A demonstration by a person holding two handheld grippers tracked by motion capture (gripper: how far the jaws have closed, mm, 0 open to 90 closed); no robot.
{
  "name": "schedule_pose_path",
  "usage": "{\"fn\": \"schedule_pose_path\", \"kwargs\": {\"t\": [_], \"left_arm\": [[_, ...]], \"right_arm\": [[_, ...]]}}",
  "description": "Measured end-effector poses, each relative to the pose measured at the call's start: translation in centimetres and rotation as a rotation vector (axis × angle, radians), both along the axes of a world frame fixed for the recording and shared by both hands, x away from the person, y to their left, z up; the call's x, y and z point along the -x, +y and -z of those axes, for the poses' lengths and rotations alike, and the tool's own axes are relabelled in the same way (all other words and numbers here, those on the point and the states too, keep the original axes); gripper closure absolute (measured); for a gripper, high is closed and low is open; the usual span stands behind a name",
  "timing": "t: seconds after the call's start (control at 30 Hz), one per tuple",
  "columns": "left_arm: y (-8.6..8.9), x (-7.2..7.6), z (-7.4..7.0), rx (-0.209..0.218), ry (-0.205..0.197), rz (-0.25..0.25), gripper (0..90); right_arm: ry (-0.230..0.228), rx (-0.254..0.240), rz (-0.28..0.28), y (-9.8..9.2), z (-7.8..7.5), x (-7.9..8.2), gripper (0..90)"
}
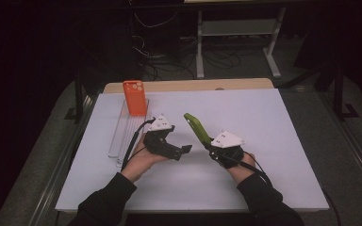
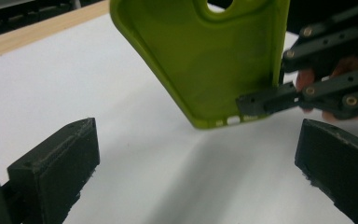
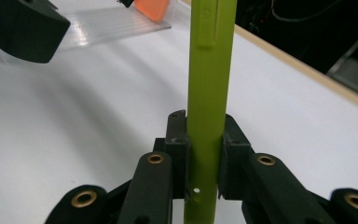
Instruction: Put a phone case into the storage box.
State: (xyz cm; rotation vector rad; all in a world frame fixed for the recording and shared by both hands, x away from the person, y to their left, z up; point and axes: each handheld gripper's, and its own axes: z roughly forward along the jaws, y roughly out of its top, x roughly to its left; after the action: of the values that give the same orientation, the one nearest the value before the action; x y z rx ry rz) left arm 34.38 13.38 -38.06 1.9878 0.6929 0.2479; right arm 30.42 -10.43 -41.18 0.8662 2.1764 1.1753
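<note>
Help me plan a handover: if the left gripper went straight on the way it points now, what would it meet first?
Most likely the green phone case, held tilted off the table by the right gripper. It hangs just ahead of the left gripper, whose open jaws hold nothing; how far ahead is hard to judge.

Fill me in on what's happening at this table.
A person works with a tool in each hand. The right tool is shut on the lower edge of a green phone case, holding it tilted above the white table. The left tool is open, facing the case. An orange phone case stands in a clear rack.
</note>
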Motion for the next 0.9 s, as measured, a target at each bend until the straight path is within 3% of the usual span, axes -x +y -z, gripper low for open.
{"fn": "schedule_pose_path", "kwargs": {"t": [0.23,0.33,0.53,0.77,0.9], "left_arm": [[-0.5,-0.8,-1.5,0.035,-0.007,-0.007,0.0],[-0.9,-1.2,-1.8,0.067,0.003,-0.012,0.0],[-2.0,-1.9,-2.1,0.087,0.006,-0.003,0.0],[-2.9,-2.6,-1.8,0.123,0.004,0.015,0.0],[-3.3,-2.6,-1.7,0.148,0.008,-0.004,0.0]], "right_arm": [[0.062,-0.098,0.004,-0.3,-0.2,-0.4,75.9],[0.078,-0.119,0.006,-0.4,-0.3,-0.5,75.9],[0.097,-0.167,-0.011,-0.1,-0.6,-0.4,75.9],[0.093,-0.192,-0.034,0.4,-0.7,-0.4,75.9],[0.103,-0.195,-0.041,0.6,-0.7,-0.2,75.9]]}}
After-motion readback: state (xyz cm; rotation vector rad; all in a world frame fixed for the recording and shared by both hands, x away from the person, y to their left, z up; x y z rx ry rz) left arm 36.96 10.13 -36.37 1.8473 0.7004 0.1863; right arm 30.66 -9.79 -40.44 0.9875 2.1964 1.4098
